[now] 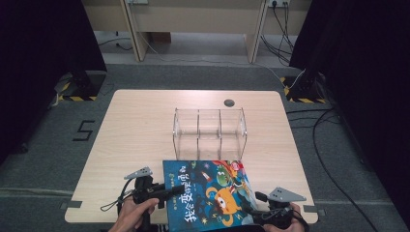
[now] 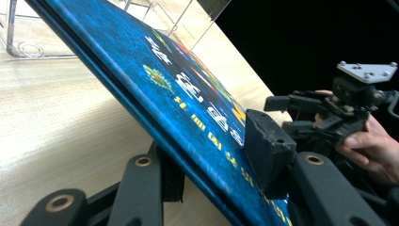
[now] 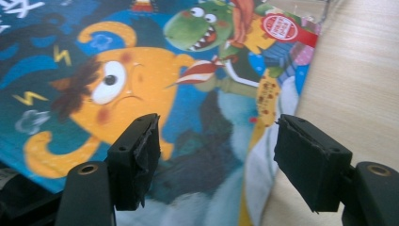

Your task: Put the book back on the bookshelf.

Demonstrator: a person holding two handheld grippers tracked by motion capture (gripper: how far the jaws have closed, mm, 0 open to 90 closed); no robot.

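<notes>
Left fingers (image 2: 214, 160) clamped on picture book (image 1: 208, 193), lower centre. Right fingers (image 3: 214, 160) wide, empty. Not yet filed in clear rack (image 1: 209, 133) above.

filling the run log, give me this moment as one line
left gripper: shut on book edge | right gripper: open, over cover | book: tilted off table | rack: behind book
</notes>
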